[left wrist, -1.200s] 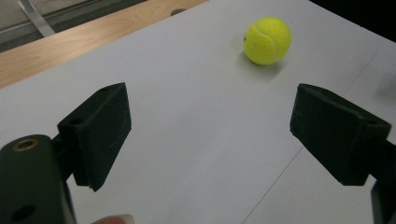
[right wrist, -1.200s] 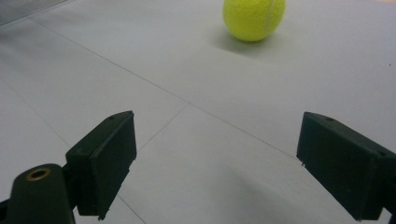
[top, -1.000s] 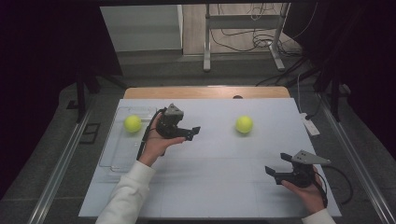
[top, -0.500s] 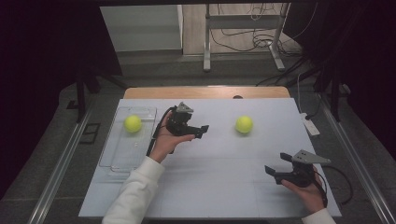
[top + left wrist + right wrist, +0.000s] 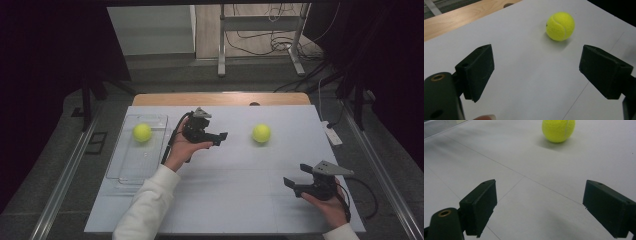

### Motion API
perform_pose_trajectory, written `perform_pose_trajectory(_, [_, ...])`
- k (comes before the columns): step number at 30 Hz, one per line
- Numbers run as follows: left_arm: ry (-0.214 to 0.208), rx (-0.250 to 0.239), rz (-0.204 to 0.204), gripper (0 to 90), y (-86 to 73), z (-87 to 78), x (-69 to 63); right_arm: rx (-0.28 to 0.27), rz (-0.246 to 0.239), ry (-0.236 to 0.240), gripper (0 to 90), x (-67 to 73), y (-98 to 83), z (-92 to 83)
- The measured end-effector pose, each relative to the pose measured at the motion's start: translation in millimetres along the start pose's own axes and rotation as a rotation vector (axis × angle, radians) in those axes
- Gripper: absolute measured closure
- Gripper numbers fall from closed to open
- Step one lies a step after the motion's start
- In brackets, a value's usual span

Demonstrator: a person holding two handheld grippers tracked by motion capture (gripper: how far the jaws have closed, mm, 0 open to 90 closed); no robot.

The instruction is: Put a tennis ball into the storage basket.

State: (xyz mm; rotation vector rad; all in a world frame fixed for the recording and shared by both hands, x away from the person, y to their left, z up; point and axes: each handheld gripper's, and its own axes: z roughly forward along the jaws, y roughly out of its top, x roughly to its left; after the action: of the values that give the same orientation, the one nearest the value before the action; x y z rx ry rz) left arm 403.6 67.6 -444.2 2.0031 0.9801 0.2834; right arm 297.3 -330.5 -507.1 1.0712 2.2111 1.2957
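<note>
One bright yellow-green tennis ball point(image 5: 261, 133), white-seamed, fuzzy.

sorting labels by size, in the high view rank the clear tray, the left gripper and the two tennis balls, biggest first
1. clear tray, clearly the largest.
2. left gripper, open and empty, a good deal smaller.
3. tennis ball in the tray and tennis ball on the table: these look the same size, so no order between them.

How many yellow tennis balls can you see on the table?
2. One tennis ball sits in the clear tray on the left; the other ball lies on the white table, right of the middle.
</note>
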Motion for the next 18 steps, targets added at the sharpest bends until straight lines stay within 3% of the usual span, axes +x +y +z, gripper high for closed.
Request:
perform_pose_trajectory(7, [-0.02,-0.004,-0.01,13.8,6.8,12.1,-3.3,-0.004,0.004,0.004,12.7,-0.1,0.3,0.1])
perform_pose_trajectory(18, [-0.036,0.005,0.013,13.8,17.4,35.4,-14.6,-0.005,0.004,0.007,12.7,0.8,0.7,0.1])
